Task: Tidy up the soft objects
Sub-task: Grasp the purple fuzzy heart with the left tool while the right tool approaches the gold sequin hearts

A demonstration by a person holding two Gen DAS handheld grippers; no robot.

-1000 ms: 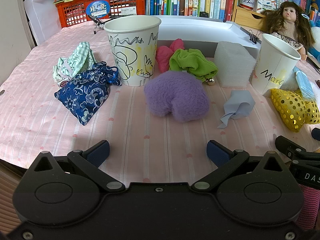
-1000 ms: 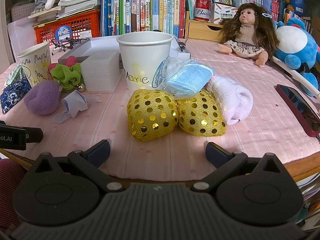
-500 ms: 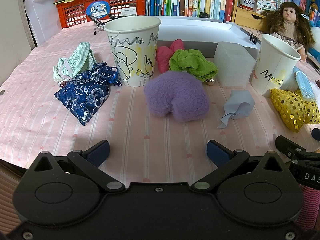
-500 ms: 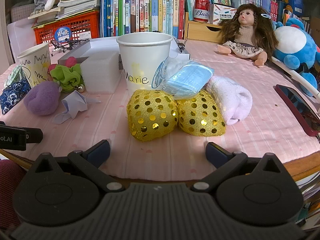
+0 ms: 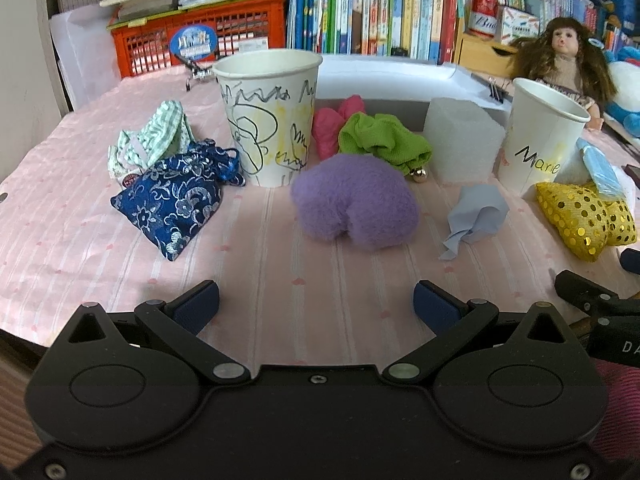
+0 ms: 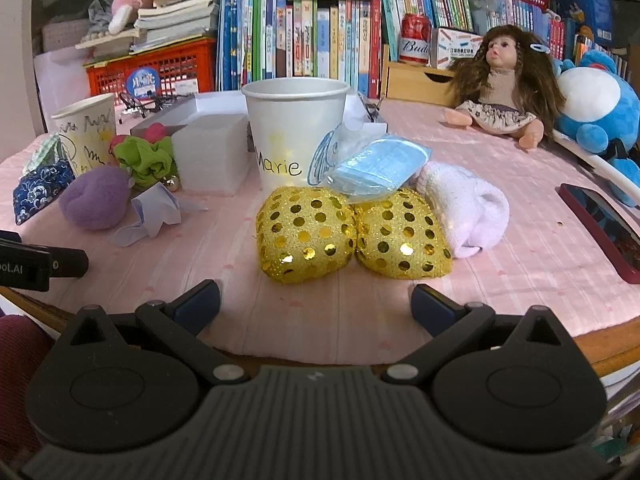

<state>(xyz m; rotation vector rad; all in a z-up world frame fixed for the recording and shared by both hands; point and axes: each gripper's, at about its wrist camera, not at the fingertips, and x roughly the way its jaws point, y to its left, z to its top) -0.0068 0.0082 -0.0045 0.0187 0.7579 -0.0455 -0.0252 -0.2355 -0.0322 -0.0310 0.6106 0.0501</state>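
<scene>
My left gripper (image 5: 316, 304) is open and empty, low over the pink cloth, facing a purple fuzzy pad (image 5: 354, 210). Around it lie a blue floral pouch (image 5: 172, 204), a green striped cloth (image 5: 154, 138), a pink cloth (image 5: 330, 128), a green cloth (image 5: 384, 140), a grey cloth (image 5: 474, 218) and a scribbled paper cup (image 5: 268, 116). My right gripper (image 6: 316, 304) is open and empty, just short of two gold sequined pads (image 6: 306, 232). Behind them stand the "Marie" cup (image 6: 294, 136), a blue mask pack (image 6: 378, 170) and a white sock (image 6: 466, 208).
A white foam block (image 5: 462, 146) and a white tray (image 5: 400, 80) sit mid-table. A doll (image 6: 500, 96), a blue plush (image 6: 596, 112) and a red phone (image 6: 604, 226) lie at the right. Books and an orange crate (image 5: 204, 46) line the back. The table edge (image 6: 608, 342) is close.
Both grippers have tilted or risen a little, so the table scene sits lower in both views. No object has moved.
</scene>
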